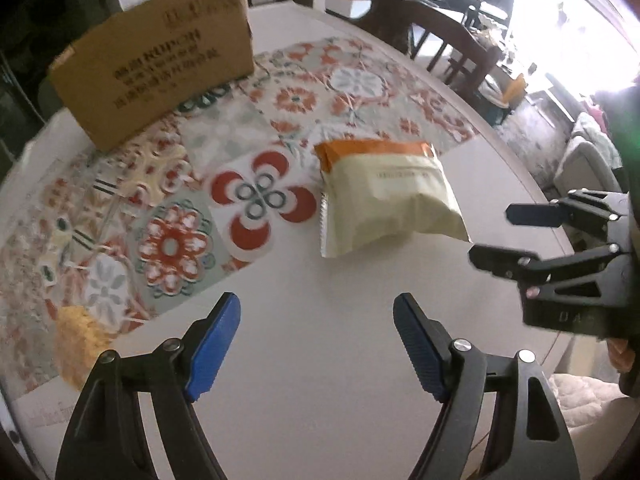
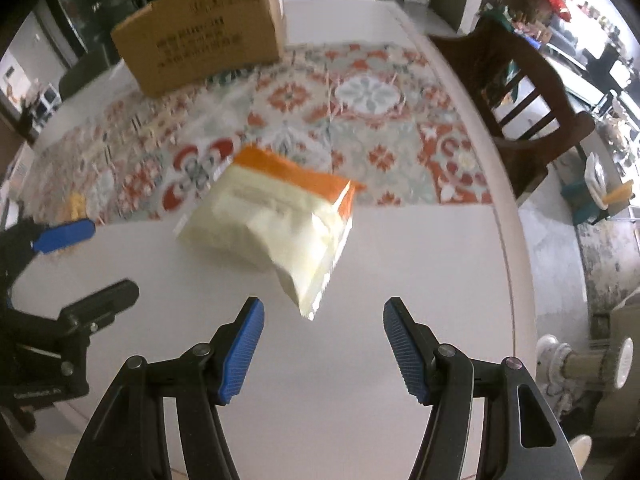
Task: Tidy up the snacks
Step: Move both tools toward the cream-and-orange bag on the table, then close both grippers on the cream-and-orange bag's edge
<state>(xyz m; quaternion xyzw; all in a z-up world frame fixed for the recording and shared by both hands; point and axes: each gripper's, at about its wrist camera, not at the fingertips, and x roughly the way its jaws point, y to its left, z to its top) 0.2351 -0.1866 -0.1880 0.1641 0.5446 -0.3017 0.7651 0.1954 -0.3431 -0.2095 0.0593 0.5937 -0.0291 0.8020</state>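
Observation:
A cream snack bag (image 1: 388,196) with an orange top edge lies on the white table (image 1: 320,360), partly on a patterned mat (image 1: 172,244). My left gripper (image 1: 316,304) hangs above the bare table just short of the bag, open, with nothing between its blue pads. In the right wrist view the bag (image 2: 276,220) lies straight ahead of my right gripper (image 2: 324,308), also open and empty, its near corner close to the pads. Each gripper shows in the other's view: the right gripper (image 1: 494,236) beside the bag, the left gripper (image 2: 108,258) at the left edge.
A brown cardboard box (image 1: 160,60) stands at the far side of the mat (image 2: 380,128). A small yellow snack piece (image 1: 80,340) lies on the mat's near left corner. A dark wooden chair (image 2: 520,92) stands by the table's right edge, with the floor beyond it.

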